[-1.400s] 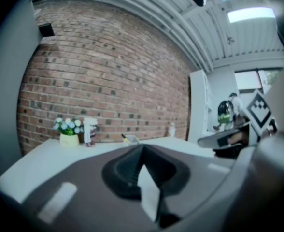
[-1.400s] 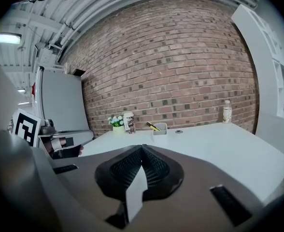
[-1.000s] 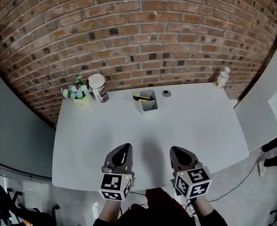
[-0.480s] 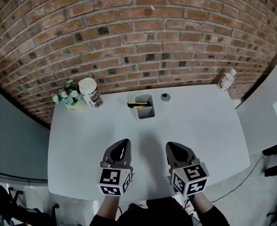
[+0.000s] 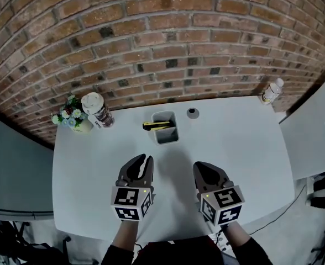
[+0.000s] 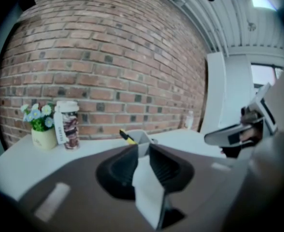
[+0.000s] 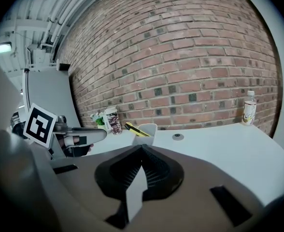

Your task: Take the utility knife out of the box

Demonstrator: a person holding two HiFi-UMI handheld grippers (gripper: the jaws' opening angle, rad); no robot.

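A small grey box (image 5: 166,128) stands at the back middle of the white table (image 5: 245,142). A yellow and black utility knife (image 5: 152,125) sticks out over the box's left rim; it also shows in the left gripper view as the knife (image 6: 127,136) in the box (image 6: 142,138). My left gripper (image 5: 143,162) hovers short of the box. Its jaws have just been opening, and a narrow gap with nothing in it stands between them. My right gripper (image 5: 200,168) hovers beside it, shut and empty. In the right gripper view the knife (image 7: 134,129) leans in the box (image 7: 147,130), beyond the right gripper (image 7: 142,148).
A paper cup (image 5: 95,110) and a pot of flowers (image 5: 69,118) stand at the back left by the brick wall. A small dark round cap (image 5: 192,112) lies right of the box. A bottle (image 5: 272,90) stands at the back right corner.
Both grippers have moved forward over the table toward the box. The left gripper's jaws have parted from shut to a narrow gap.
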